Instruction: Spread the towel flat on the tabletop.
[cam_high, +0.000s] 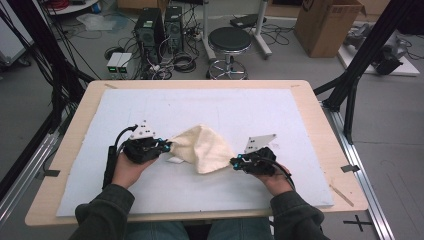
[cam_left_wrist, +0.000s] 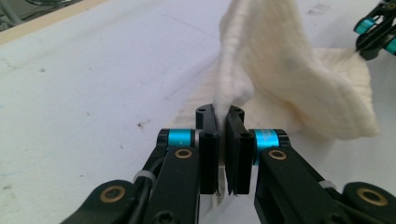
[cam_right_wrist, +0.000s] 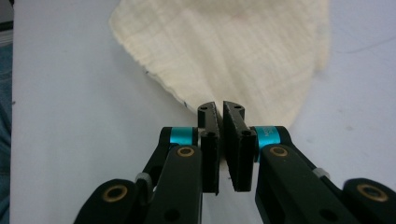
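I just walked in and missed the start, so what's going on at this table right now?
A person seated at the table holds a two-jaw gripper in each hand and is working on a cream cloth that lies bunched on a white mat. The left gripper is shut on one edge of the cloth, pinching a raised fold between its jaws. The right gripper is shut on the opposite corner. The cloth is not spread flat; it humps up between the two grips.

A cloth (cam_high: 202, 148) lies on the mat (cam_high: 250, 112), between left hand-held gripper (cam_high: 165, 146) and right hand-held gripper (cam_high: 235, 162).
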